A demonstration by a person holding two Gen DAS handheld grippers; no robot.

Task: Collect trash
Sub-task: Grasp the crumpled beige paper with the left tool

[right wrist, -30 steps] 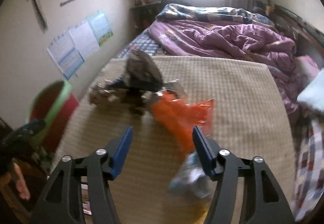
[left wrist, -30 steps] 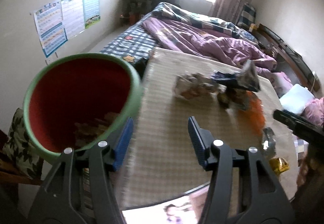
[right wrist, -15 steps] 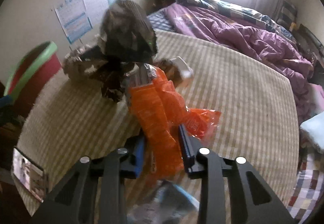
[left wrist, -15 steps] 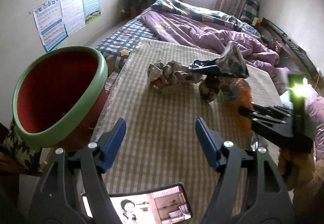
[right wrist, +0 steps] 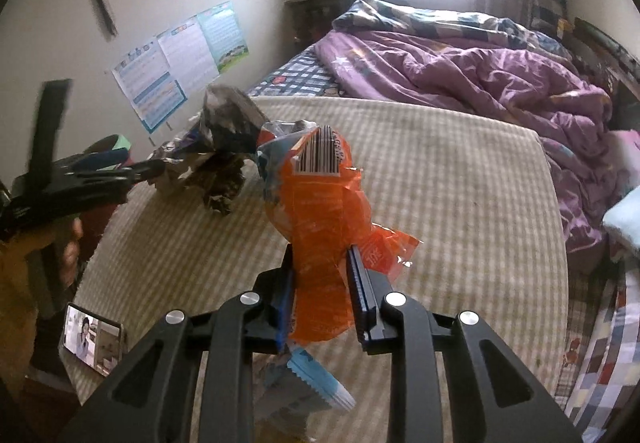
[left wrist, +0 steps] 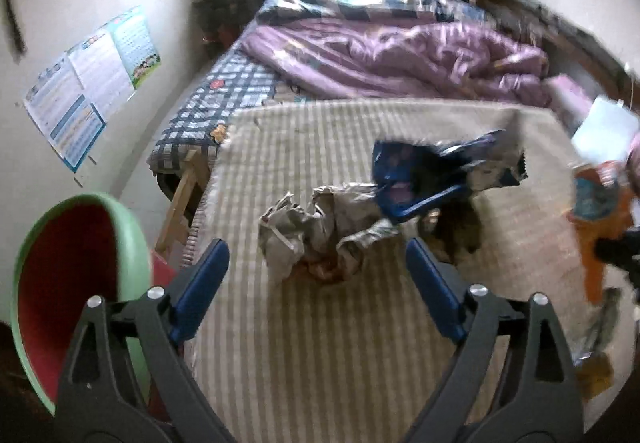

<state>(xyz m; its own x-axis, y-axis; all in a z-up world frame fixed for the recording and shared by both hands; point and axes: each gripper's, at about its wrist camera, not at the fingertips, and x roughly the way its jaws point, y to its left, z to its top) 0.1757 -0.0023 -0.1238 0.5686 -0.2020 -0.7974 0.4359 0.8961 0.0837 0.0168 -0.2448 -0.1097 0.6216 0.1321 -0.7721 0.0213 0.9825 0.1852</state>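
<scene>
On the checked tablecloth (left wrist: 320, 343) lies a crumpled paper wad (left wrist: 304, 239), with a blue wrapper (left wrist: 416, 179) and a dark wrapper (left wrist: 460, 231) behind it. My left gripper (left wrist: 316, 249) hovers just short of the wad; its jaws are opening and nothing is between them. My right gripper (right wrist: 320, 255) is closing on an orange snack wrapper (right wrist: 320, 211), the pads pressing its lower part, which stands up from the jaws. That orange wrapper (left wrist: 596, 227) also shows at the right edge of the left wrist view. A green-rimmed red bin (left wrist: 72, 283) stands off the table's left side.
A phone (right wrist: 90, 339) with a lit screen lies at the table's near left corner. A blue-and-white wrapper (right wrist: 316, 379) lies under my right gripper. Silver and gold wrappers (left wrist: 600, 343) lie near the table's right edge. A bed with a purple quilt (right wrist: 480, 71) is behind the table.
My left gripper moved from over the bin to the paper wad and its jaws widened. My right gripper closed on the orange wrapper and raised it off the cloth.
</scene>
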